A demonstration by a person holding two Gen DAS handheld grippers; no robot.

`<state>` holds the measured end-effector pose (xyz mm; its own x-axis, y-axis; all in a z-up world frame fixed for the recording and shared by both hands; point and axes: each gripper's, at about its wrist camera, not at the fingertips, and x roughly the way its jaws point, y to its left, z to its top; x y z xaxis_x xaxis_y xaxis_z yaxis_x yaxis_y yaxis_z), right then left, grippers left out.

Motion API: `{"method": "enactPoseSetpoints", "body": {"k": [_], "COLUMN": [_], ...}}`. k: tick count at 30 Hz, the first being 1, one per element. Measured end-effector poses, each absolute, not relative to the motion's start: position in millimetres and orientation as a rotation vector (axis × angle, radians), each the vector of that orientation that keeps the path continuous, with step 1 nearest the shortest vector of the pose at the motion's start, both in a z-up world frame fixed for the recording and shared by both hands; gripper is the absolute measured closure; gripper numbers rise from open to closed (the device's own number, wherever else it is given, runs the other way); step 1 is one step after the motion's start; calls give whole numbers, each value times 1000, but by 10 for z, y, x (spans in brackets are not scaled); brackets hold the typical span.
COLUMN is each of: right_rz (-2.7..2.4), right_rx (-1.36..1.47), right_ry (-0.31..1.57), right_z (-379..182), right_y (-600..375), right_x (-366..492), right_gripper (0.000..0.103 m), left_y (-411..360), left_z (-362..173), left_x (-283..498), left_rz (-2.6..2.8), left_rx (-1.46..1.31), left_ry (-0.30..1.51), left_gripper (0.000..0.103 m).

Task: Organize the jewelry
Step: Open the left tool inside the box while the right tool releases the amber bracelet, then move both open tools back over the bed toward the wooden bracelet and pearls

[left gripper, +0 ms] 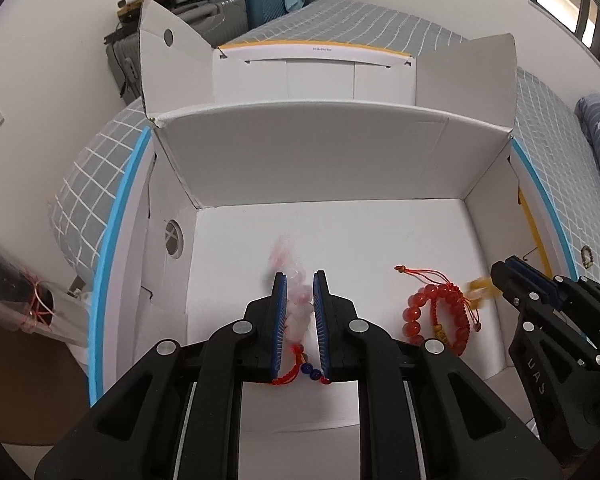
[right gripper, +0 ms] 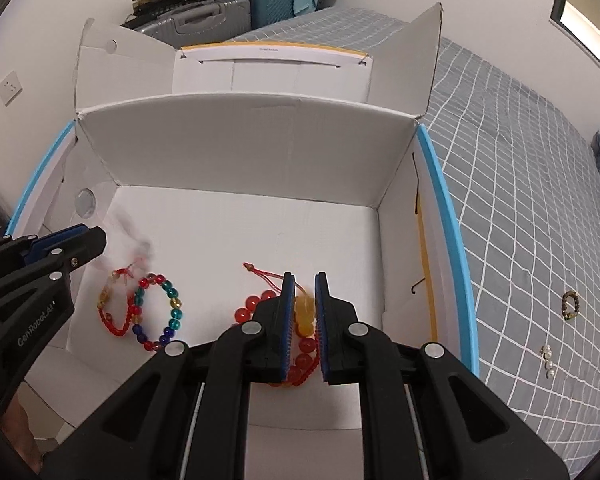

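The pale pink bracelet is hanging pinched in the left tongs and the yellow bracelet in the right tongs, both low over the white box, so each should be eased down onto bare floor beside the red bracelet before letting go.

Matt white cardboard box; glossy glass-like bead bracelet

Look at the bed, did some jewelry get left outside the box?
Yes. A small dark beaded ring and a little cluster of pearl beads lie on the checked bedspread, right of the white cardboard box. The other bracelets are inside the box or held in the grippers, so these two look left out.
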<state>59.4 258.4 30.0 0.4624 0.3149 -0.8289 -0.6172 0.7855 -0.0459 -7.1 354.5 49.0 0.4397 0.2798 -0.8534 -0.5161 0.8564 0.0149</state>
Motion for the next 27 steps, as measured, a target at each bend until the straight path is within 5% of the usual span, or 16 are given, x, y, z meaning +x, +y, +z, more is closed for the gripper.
{"method": "enactPoseSetpoints", "body": {"k": [8, 10, 15, 27], "right_rz": [593, 592, 580, 556], "right_rx": [-333, -317, -305, -285], "right_ry": [889, 867, 813, 752], "right_z": [392, 436, 524, 661], "right_y": [2521, 2484, 2415, 2201], "right_x": [571, 569, 548, 537], "right_gripper": [37, 31, 21, 20], "left_y": [3550, 3561, 3575, 3428], "left_z": [595, 628, 710, 860], "left_x": [-111, -128, -163, -135], "left_rz": [545, 563, 582, 571], "left_rx": [-245, -242, -237, -237], "left_ry": [963, 951, 910, 855], "left_gripper": [45, 38, 24, 18]}}
